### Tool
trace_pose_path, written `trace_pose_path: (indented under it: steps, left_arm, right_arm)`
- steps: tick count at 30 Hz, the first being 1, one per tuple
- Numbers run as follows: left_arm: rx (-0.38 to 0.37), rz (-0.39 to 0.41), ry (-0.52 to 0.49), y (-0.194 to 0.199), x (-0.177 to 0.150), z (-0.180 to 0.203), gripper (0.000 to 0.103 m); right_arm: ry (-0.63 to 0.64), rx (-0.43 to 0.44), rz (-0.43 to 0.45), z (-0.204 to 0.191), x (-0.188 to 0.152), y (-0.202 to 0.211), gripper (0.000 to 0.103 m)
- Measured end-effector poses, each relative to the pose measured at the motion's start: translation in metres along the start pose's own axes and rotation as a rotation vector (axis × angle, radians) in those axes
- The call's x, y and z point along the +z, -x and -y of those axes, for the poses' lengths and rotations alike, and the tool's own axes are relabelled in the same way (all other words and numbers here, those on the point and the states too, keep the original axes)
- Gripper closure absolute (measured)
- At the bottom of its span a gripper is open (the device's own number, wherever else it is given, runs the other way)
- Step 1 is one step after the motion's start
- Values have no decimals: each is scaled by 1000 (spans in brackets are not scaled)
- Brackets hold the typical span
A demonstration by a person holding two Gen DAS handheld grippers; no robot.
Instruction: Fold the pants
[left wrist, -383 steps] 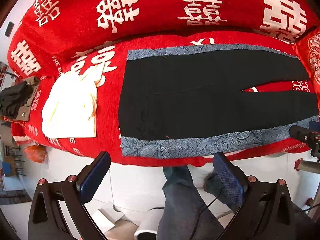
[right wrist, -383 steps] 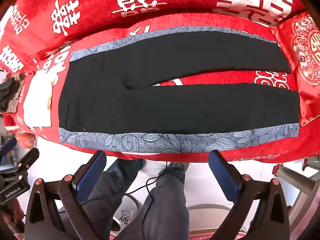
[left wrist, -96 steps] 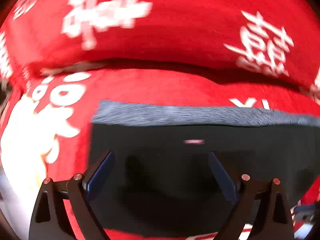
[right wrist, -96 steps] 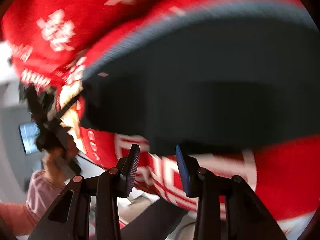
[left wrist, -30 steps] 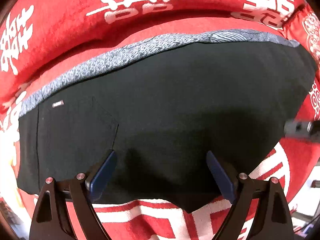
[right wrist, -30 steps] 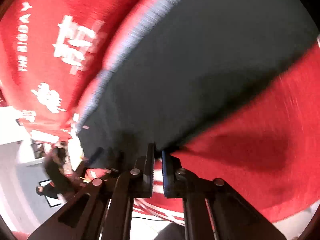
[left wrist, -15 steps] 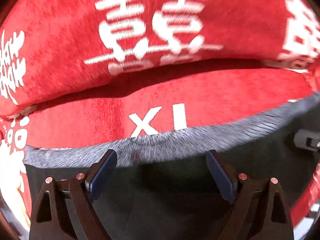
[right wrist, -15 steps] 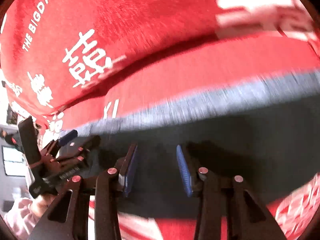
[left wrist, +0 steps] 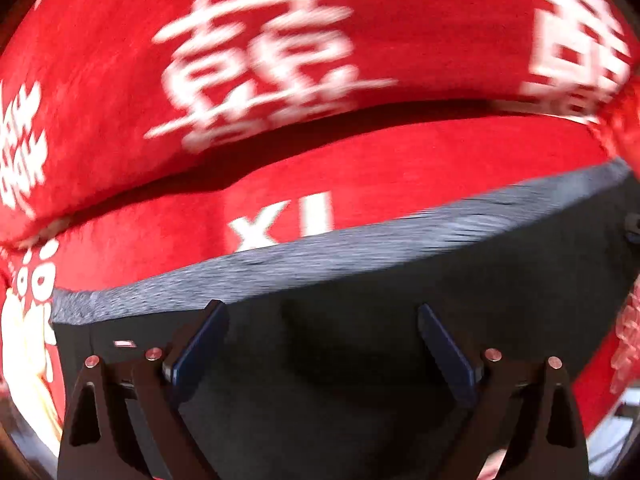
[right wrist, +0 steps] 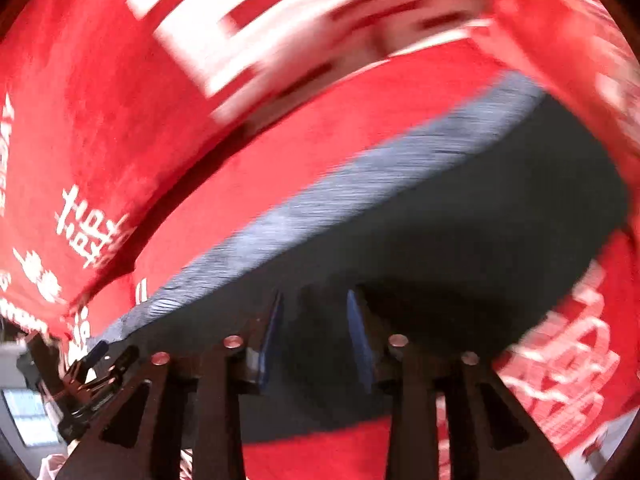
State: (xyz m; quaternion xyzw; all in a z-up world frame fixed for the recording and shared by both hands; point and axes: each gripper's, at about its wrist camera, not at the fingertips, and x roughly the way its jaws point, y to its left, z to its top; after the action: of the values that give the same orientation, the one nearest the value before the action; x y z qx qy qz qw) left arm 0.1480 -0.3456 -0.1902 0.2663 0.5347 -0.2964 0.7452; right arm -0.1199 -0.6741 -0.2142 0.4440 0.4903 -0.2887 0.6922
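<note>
The black pants (left wrist: 500, 280) lie flat on the red cover, folded lengthwise, with the grey patterned side stripe (left wrist: 360, 252) along their far edge. My left gripper (left wrist: 320, 312) hovers over the waist end, its jaws wide and still opening, with no cloth between the pads. A small pale label (left wrist: 122, 344) shows near the waist corner. In the right wrist view the pants (right wrist: 480, 240) and grey stripe (right wrist: 360, 192) run diagonally. My right gripper (right wrist: 315, 296) hangs above the black cloth with a moderate gap and holds nothing. The left gripper (right wrist: 92, 364) shows at the lower left.
The red seat cover (left wrist: 400, 168) carries white characters, and a red backrest (left wrist: 100, 60) rises behind the pants. A cream cloth (left wrist: 20, 340) lies left of the waist. A red embroidered cushion (right wrist: 580, 60) stands at the leg end. Pale floor (right wrist: 24, 412) shows beyond the edge.
My right gripper opened from shut, let the black cloth go and swung up over the pants toward the grey stripe. My left gripper moved toward the far edge, staying open.
</note>
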Motion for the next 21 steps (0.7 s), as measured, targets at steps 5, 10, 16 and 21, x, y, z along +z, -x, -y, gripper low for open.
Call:
trace_pose_path:
  steps: [5, 10, 16, 21]
  left_arm:
    - [-90, 25, -70, 9, 16, 79, 6]
    - [-94, 14, -123, -20, 32, 150, 6]
    - [-68, -33, -148, -40, 11, 160, 6]
    - [-51, -24, -164, -44, 10, 163, 6]
  right_arm:
    - [-205, -68, 106, 89, -6, 47, 57]
    - [-280, -90, 136, 138, 4, 50, 57]
    - [-353, -43, 179, 165, 7, 57, 57]
    - [-388, 64, 223, 178, 13, 57, 57]
